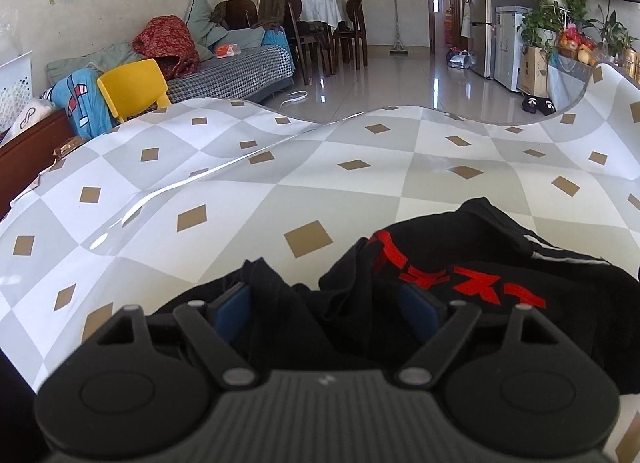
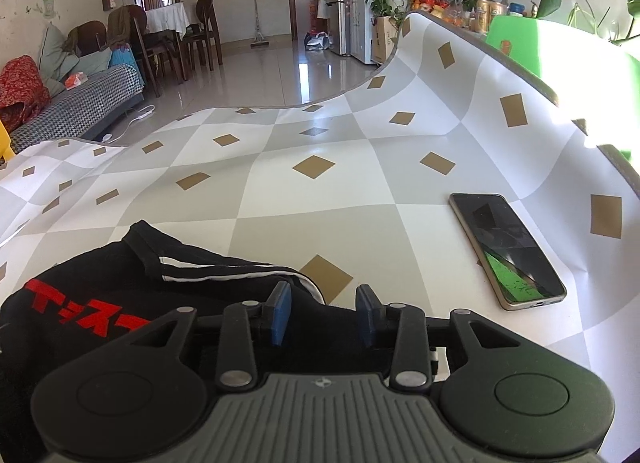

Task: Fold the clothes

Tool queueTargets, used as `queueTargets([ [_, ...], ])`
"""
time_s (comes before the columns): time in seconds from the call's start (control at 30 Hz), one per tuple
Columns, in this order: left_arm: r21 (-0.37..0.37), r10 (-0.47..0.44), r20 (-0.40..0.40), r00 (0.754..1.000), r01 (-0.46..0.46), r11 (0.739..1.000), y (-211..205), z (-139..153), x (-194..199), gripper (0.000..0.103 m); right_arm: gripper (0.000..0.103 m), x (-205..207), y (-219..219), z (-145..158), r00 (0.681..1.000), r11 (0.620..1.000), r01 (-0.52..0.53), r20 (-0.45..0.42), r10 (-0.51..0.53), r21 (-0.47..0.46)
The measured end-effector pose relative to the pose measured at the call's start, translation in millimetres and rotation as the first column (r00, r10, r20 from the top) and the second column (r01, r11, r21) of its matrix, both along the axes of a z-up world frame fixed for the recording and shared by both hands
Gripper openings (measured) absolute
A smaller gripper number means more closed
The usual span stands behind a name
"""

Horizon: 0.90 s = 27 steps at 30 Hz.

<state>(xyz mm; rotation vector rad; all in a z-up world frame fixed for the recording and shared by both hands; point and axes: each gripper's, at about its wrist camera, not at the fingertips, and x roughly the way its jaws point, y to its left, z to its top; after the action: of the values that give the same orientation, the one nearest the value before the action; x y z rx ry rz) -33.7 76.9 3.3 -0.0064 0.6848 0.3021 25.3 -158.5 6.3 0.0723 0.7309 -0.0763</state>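
Cloth fills the left wrist view: the black garment (image 1: 460, 263) lies bunched on the checked table cover (image 1: 240, 183), and the left gripper (image 1: 328, 307) stands wide over its folds, pressing nothing. In the right wrist view, the right gripper (image 2: 324, 315) is narrowly parted at the garment's striped edge, gripping nothing; a phone (image 2: 508, 247) lies beyond it. Folding looks barely begun.

Checkered table (image 2: 320, 191) bears black garment (image 2: 100, 275), phone (image 2: 506, 249).

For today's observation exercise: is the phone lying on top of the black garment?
No, the phone lies on the bare tablecloth, apart from the black garment.
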Motion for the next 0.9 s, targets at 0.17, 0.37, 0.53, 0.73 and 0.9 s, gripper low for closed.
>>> queueTargets([
  [0.17,0.003,0.034,-0.02,0.999,-0.034,0.999,6,0,1,0.084,0.036,-7,-13,-5,0.998,0.997,0.013,-0.069,-0.008,0.076],
  [0.37,0.01,0.059,-0.052,0.997,-0.058,0.998,9,-3,-1,0.084,0.036,-13,-13,-10,0.993,0.995,-0.003,-0.114,0.014,0.097],
  [0.53,0.013,0.023,-0.12,0.992,-0.022,1.0,2,-14,1,0.085,0.036,-8,-5,-23,0.984,0.997,-0.012,-0.176,0.025,0.073],
  [0.73,-0.006,0.002,-0.19,0.982,-0.003,1.0,-3,-29,1,0.086,0.036,-3,1,-33,0.983,1.0,0.0,-0.182,0.004,0.025],
  [0.9,-0.016,-0.002,-0.198,0.98,-0.001,1.0,-4,-31,1,0.087,0.036,3,10,-37,0.987,0.998,-0.018,-0.161,0.007,-0.068],
])
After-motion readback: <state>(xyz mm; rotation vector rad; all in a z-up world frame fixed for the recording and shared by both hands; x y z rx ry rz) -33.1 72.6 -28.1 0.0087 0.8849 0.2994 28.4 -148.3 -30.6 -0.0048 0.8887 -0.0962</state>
